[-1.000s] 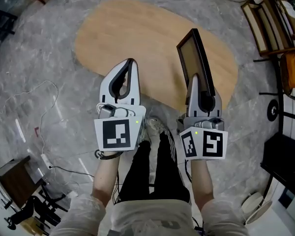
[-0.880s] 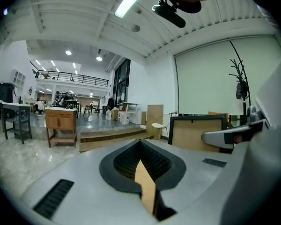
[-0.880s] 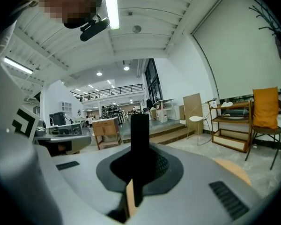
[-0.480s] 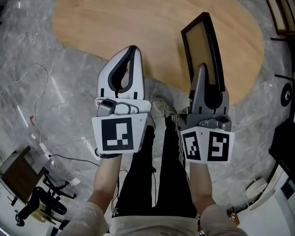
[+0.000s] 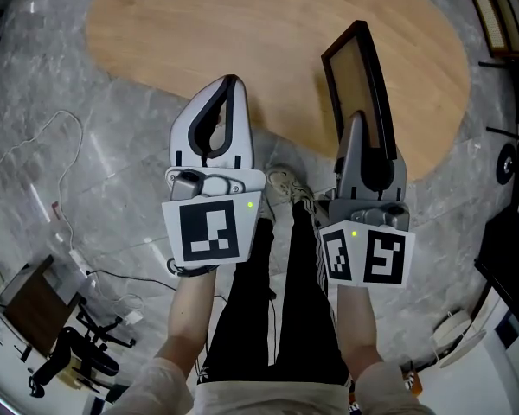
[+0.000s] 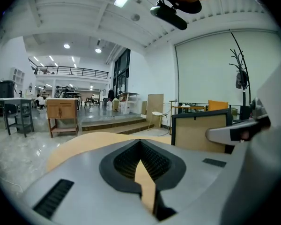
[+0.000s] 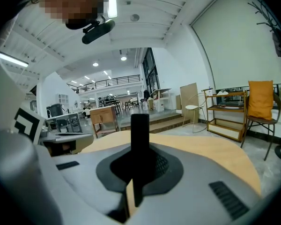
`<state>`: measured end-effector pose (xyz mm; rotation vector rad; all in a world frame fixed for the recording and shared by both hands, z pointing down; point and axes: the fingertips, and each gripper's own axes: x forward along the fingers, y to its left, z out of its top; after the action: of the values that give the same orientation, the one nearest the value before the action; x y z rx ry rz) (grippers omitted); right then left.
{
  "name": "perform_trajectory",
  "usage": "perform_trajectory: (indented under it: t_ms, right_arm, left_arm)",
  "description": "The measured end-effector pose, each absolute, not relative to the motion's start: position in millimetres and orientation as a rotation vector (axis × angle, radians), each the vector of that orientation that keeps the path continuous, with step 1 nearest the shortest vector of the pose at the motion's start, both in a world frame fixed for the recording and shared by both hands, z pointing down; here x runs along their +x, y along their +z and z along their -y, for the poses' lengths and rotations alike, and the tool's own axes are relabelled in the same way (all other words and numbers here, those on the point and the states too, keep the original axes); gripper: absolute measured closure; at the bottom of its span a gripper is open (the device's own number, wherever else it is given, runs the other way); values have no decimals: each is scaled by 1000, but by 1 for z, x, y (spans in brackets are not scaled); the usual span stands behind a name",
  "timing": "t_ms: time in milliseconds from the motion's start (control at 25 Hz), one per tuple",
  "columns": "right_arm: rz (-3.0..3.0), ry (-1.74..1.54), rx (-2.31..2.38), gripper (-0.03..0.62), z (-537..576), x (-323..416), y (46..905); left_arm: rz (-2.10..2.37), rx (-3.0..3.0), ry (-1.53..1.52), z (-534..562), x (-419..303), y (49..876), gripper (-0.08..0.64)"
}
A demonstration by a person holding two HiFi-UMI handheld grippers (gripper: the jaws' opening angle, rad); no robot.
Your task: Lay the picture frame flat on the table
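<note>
Head view: the right tool [image 5: 360,121] is pinching the near edge of the picture frame [image 5: 353,74], which stands on edge and runs straight ahead of the tool's tips, above the table [image 5: 242,24]. I cannot tell whether its bottom edge touches the wood. The left tool [image 5: 229,85], just beside the right one, has its jaws pressed together on nothing.

Left gripper view: the jaws meet at their tips with only the table showing through the gap behind them. The frame's tan panel [image 6: 201,131] faces this tool from its right. More table lies on this side, so I judge the frame should tip this way, and the left tool should either draw aside or catch the free edge.

Right gripper view: the frame's black edge [image 7: 140,125] rises upright between the clamped jaws, with the table [image 7: 206,149] ahead. Best to set the lower long edge down first, then roll the wrist slowly, keeping the pinch firm so the frame cannot pivot, and let go only once the panel rests flat
</note>
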<state>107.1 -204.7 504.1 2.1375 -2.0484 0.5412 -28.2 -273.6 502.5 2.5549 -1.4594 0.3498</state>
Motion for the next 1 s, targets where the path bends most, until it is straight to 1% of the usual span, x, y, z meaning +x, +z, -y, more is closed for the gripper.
perform_trajectory:
  t_ms: [80,200,560,720,1000]
  right_arm:
    - [2016,489,2086,575,211,106,506]
    - [1911,316,1934,575,227,102,516]
    - [1466,-214,1334,575,272,92,586]
    - [1395,-303,1174,575,283,89,616]
    - [1334,-387,1059,575,298,58,655]
  left_arm:
    - [1457,2558,356,275,-29,501,551]
    - [1459,2549,357,277,-31,499,551]
    - [1518,2479,368,278,-61,506,551]
    - [1555,2431,385,276,-79,515,551]
    - [1587,2364,403,275,-116,538,551]
